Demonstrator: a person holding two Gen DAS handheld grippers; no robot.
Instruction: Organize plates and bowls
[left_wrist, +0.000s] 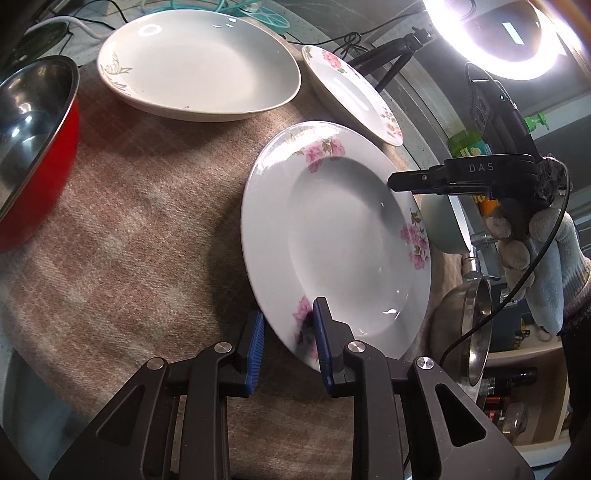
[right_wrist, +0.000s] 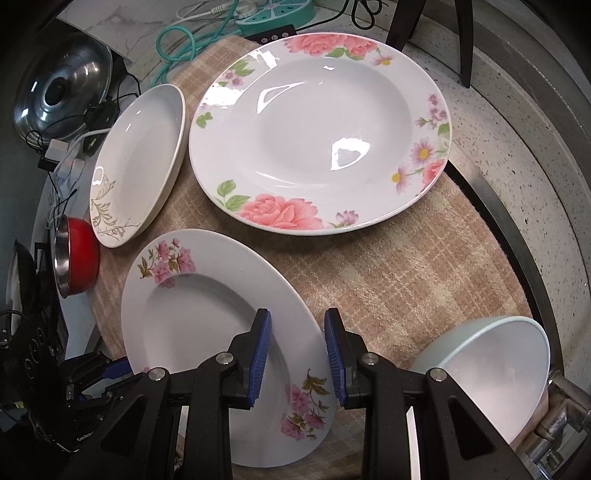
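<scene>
A white plate with small pink flowers (left_wrist: 340, 236) (right_wrist: 199, 332) lies on the checked cloth. My left gripper (left_wrist: 288, 332) is open, its jaws either side of the plate's near rim. My right gripper (right_wrist: 297, 350) is open too, its jaws straddling the opposite rim; it also shows in the left wrist view (left_wrist: 395, 181). A large rose-pattern plate (right_wrist: 317, 133) (left_wrist: 351, 88) lies beyond. A cream plate with a grey leaf print (left_wrist: 199, 62) (right_wrist: 136, 162) lies to its side. A red bowl with a steel inside (left_wrist: 33, 147) (right_wrist: 75, 254) stands at the cloth's edge.
A pale green bowl (right_wrist: 491, 373) (left_wrist: 447, 225) sits at the cloth's corner near the counter edge. A steel lid (right_wrist: 62, 92), cables and a teal power strip (right_wrist: 273, 11) lie behind. A steel pan (left_wrist: 465, 332) and a ring light (left_wrist: 517, 37) are at the right.
</scene>
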